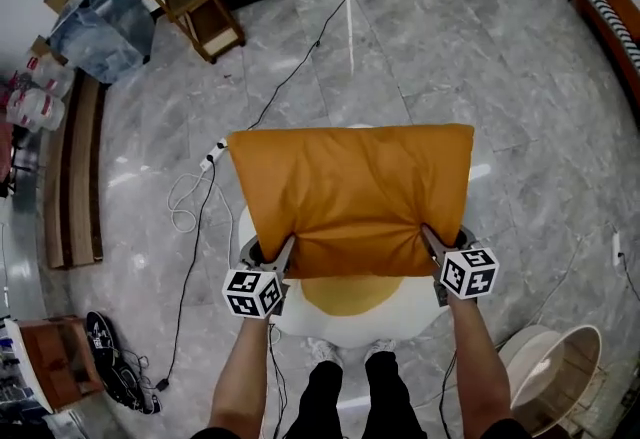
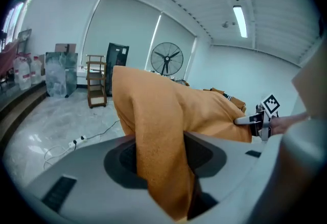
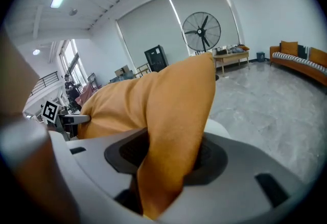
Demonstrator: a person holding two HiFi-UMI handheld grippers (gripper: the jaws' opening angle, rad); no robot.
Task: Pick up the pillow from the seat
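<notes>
Head view is showing me the orange pillow (image 1: pixel 350 197) spread flat above the round white seat (image 1: pixel 300 322). It is covering the seat's far part and leaving only the near edge and a patch of yellow pad (image 1: pixel 350 295) uncovered. The left tongs (image 1: pixel 284 252) are biting the pillow's near left corner, and the right tongs (image 1: pixel 430 239) are biting its near right corner, so the fabric is puckering into folds at both grips. The marker cubes are sitting just behind each grip, over the seat's near edge, with my forearms running back from them.

I am checking the left gripper view, where a thick fold of the pillow (image 2: pixel 163 131) is passing between the jaws and the pads are pressing into it from both sides. Across the pillow, the right tongs (image 2: pixel 251 121) are showing at the other corner.

The right gripper view is giving me the same picture: its jaws are clamping a hanging fold of the pillow (image 3: pixel 173 116), and the left tongs (image 3: pixel 76 118) are appearing beyond the cloth.

I cannot tell whether the pillow is resting on the seat or hanging clear of it.

A white cable (image 1: pixel 190 202) is lying coiled on the grey marble floor (image 1: pixel 500 77) off the seat's left edge, and a standing fan (image 2: pixel 167 58) is in the background.
</notes>
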